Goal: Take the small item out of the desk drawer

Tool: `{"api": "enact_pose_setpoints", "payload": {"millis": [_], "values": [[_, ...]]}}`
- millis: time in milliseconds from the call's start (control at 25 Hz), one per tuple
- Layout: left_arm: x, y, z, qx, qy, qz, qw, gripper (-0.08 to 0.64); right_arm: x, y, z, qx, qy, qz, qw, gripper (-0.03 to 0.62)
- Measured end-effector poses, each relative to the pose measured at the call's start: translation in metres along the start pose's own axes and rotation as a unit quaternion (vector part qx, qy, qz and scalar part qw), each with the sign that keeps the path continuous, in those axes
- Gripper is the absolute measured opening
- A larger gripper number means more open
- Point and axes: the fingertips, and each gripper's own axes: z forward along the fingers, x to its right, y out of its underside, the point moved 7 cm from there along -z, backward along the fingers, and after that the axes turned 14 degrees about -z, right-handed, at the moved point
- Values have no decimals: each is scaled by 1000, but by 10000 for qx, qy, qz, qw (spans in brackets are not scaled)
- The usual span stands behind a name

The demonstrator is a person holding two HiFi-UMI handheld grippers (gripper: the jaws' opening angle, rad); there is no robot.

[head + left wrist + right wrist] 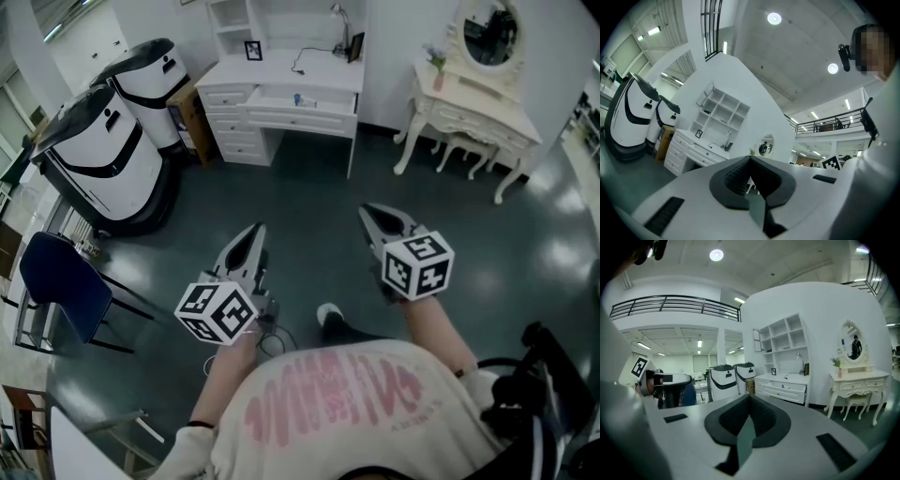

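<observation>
A white desk with a shelf unit stands across the room at the back wall. Its middle drawer is pulled open, and a small blue item lies inside. Both grippers are held in the air in front of the person, far from the desk. My left gripper is shut with nothing in it, and my right gripper is shut and empty too. In the left gripper view, the shut left gripper points toward the desk. From the right gripper view, the right gripper faces the desk.
Two large white-and-black pod-shaped machines stand left of the desk, with a brown cabinet between them and it. A blue chair is at the near left. A cream dressing table with mirror stands at the right. Dark floor lies between me and the desk.
</observation>
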Motion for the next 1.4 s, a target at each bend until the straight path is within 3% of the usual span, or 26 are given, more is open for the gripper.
{"api": "enact_pose_setpoints", "payload": {"millis": [480,760,1080,1400], "values": [[-55,-33,106,107,-61,46,9999,29,81,-2,125,37,-247,101,9996,17],[-91,-76,201,183,37,-2,9998,29,156,-35,217,223,-376,96,9990,17],[-130,-110,299,548,-23,-9,9985,29,223,-65,293,451,-463,-253,9976,18],[-171,-97,344,163,-191,-189,9995,29,245,-28,344,29,-585,64,9983,18]]}}
